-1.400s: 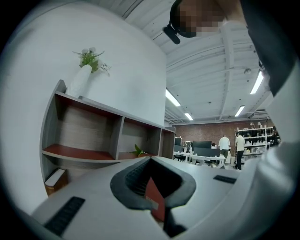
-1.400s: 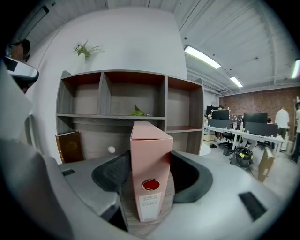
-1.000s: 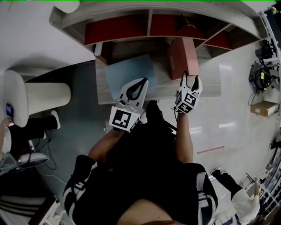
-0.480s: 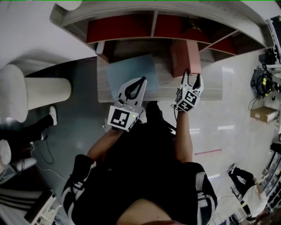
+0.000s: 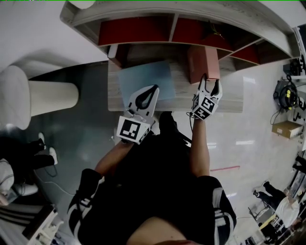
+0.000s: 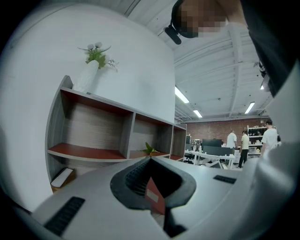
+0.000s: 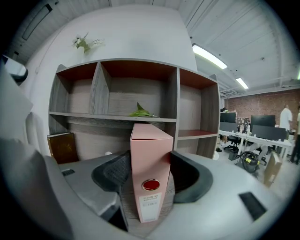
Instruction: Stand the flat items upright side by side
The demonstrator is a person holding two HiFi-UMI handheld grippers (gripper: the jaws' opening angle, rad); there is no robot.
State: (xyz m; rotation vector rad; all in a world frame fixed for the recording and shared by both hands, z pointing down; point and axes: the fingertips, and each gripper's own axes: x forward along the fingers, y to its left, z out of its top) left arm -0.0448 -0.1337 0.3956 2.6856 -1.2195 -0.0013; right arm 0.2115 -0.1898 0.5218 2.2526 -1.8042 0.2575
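Pink box (image 7: pixel 150 173) stands upright at 1 o'clock on my desk (image 5: pixel 229 100), its narrow labelled end facing me. Pale blue folder (image 5: pixel 145 81) lies flat at 11 o'clock. Brown book (image 7: pixel 62 147) stands slightly tilted at 10 o'clock under the shelf (image 5: pixel 167 12).

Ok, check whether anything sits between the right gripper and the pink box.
Nothing visible does. The pink box stands upright on the desk, directly between the jaws of the right gripper. The pads are against its two sides, and no other thing is in the gap.
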